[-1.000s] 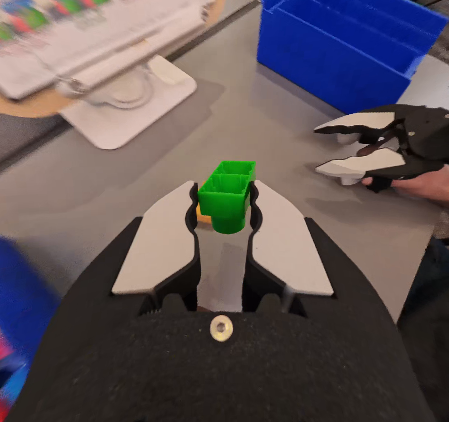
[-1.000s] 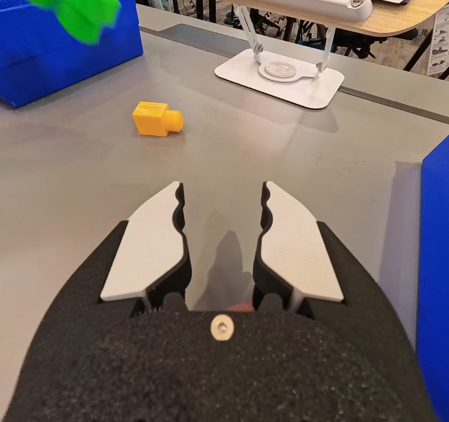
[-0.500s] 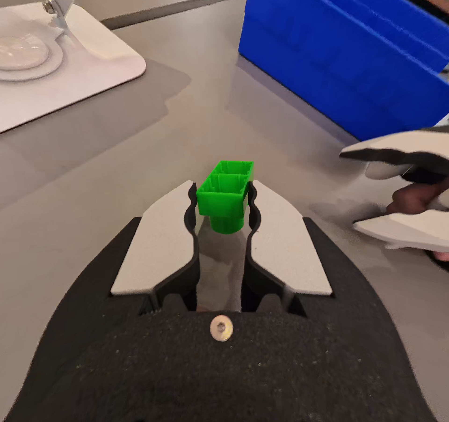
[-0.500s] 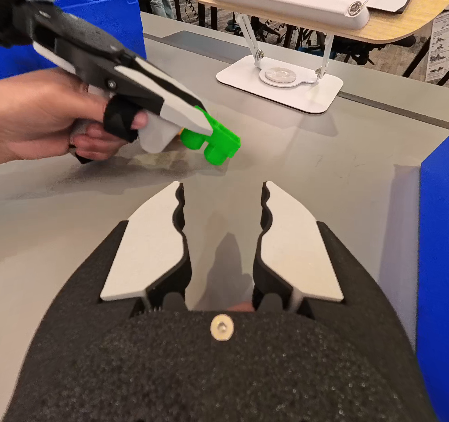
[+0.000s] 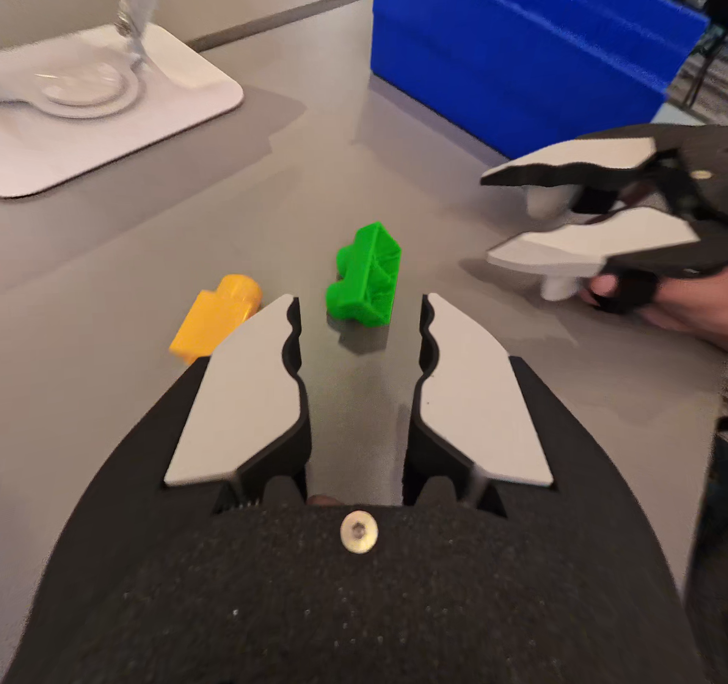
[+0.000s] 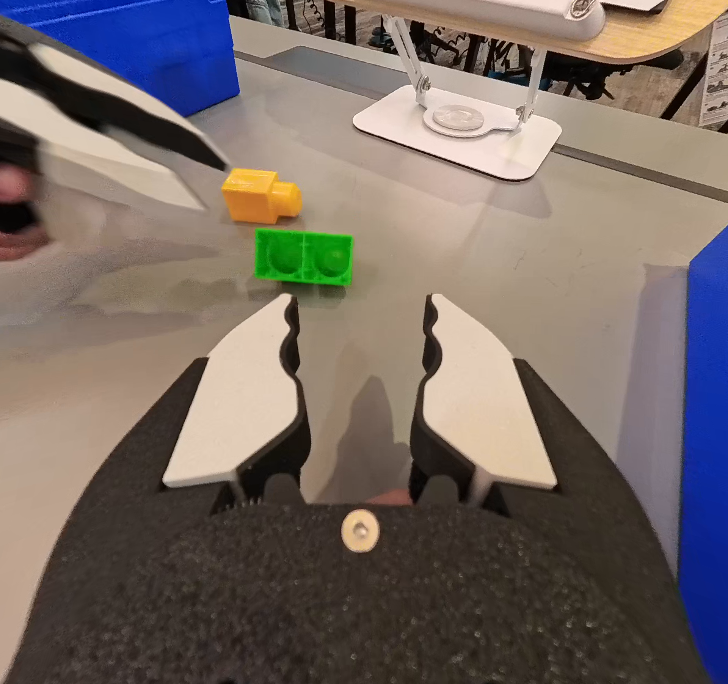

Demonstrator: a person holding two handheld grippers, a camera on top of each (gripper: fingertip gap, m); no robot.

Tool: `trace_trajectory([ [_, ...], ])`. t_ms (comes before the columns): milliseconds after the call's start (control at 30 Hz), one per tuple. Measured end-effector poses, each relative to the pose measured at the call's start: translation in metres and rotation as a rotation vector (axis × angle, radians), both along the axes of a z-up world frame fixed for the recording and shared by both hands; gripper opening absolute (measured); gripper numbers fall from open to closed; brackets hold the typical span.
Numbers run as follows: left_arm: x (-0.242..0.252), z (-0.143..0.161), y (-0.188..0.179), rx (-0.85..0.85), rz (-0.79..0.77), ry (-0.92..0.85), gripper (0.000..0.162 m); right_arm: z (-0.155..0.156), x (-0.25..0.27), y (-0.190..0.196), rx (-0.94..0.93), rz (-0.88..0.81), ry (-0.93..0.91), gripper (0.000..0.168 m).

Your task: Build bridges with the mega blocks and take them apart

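A green two-stud block (image 5: 364,275) lies on its side on the grey table, just beyond my left gripper (image 5: 358,302), which is open and empty. A yellow one-stud block (image 5: 214,314) lies on its side to its left, partly behind my left finger. In the right wrist view the green block (image 6: 303,257) shows its hollow underside, with the yellow block (image 6: 260,200) just behind it. My right gripper (image 6: 360,300) is open and empty, a little short of the green block. The left gripper (image 6: 205,188) shows blurred at the left there; the right gripper (image 5: 486,219) shows at the right of the left wrist view.
A blue bin (image 5: 532,54) stands at the back right in the left wrist view, another blue bin (image 6: 130,34) at the back left in the right wrist view, and a blue edge (image 6: 705,428) at the right. A white stand base (image 6: 461,133) sits farther back. To the yellow one-stud block (image 5: 214,314): left tips about 6 cm, right tips about 15 cm. My right wrist view (image 6: 257,179) looks at it from another angle.
My left gripper has opened, let go of the green block and drawn back; the block now lies on the table beside the yellow one. The right gripper stays open.
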State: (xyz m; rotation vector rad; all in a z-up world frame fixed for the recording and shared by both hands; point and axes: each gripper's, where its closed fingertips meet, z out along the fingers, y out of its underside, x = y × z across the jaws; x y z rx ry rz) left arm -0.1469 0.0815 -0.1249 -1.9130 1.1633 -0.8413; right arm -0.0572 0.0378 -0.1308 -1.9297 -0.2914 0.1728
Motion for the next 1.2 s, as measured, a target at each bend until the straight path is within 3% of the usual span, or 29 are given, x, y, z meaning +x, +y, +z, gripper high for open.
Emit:
trace_trajectory([
  [200, -0.13, 0.051, -0.032, 0.014, 0.297, -0.134, 0.053, -0.001, -0.001, 0.0, -0.005, 0.002, -0.004, 0.06],
  [333, -0.229, 0.047, -0.034, 0.021, 0.541, -0.088, 0.059, -0.003, -0.001, 0.001, -0.017, 0.005, -0.012, 0.06],
  [467, -0.281, 0.038, -0.045, 0.027, 0.615, -0.074, 0.057, -0.002, 0.0, 0.001, -0.012, -0.002, -0.008, 0.06],
  [633, -0.306, 0.034, -0.035, 0.033, 0.646, -0.055, 0.056, -0.002, 0.0, 0.001, -0.01, -0.005, -0.021, 0.06],
  [800, -0.322, 0.052, 0.002, 0.096, 0.648, 0.03, 0.054, -0.003, 0.0, 0.001, -0.017, -0.003, -0.015, 0.06],
  [1033, -0.303, 0.079, 0.09, 0.105, 0.605, 0.162, 0.055, -0.003, -0.001, 0.001, -0.021, 0.0, -0.015, 0.059],
  [1200, -0.271, 0.061, 0.164, -0.01, 0.615, 0.277, 0.06, -0.005, -0.001, 0.002, -0.029, 0.003, -0.012, 0.059],
])
